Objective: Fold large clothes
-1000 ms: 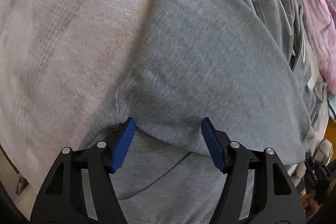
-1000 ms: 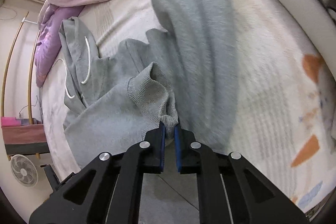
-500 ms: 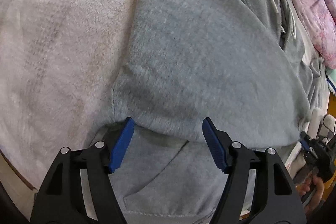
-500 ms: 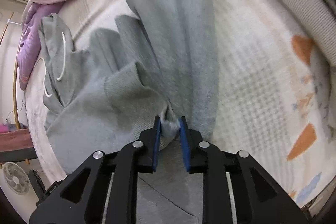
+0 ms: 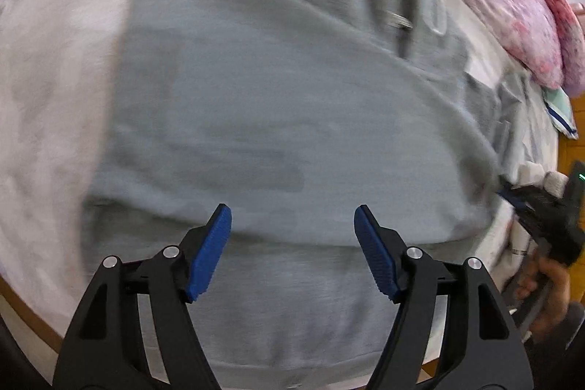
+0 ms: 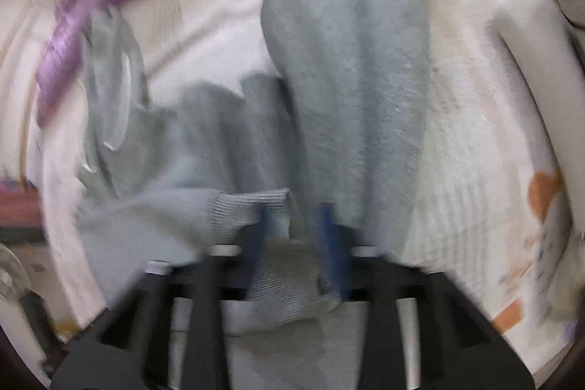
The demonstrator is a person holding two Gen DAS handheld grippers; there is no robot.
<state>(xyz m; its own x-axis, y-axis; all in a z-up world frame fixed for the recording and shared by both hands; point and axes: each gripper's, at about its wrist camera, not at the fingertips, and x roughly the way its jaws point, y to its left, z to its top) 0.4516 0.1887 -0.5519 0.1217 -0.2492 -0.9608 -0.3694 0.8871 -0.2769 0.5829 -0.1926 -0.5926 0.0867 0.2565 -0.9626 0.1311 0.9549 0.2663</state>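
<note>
Trouble is likeliest at the right gripper (image 6: 294, 225): its jaws look parted in this blurred view, a wad of ribbed cuff (image 6: 252, 203) between them, and over the last half second they have been closing, so I judge the hold uncertain. If the pads bite only that edge, the sleeve could slip free mid-fold. Grey hoodie (image 5: 278, 105) lies spread on the bed (image 5: 55, 68), folded edge just ahead of the left gripper (image 5: 292, 243), whose jaws stand released and empty above the cloth. Dragging one-handed may rumple the flap laid there
</note>
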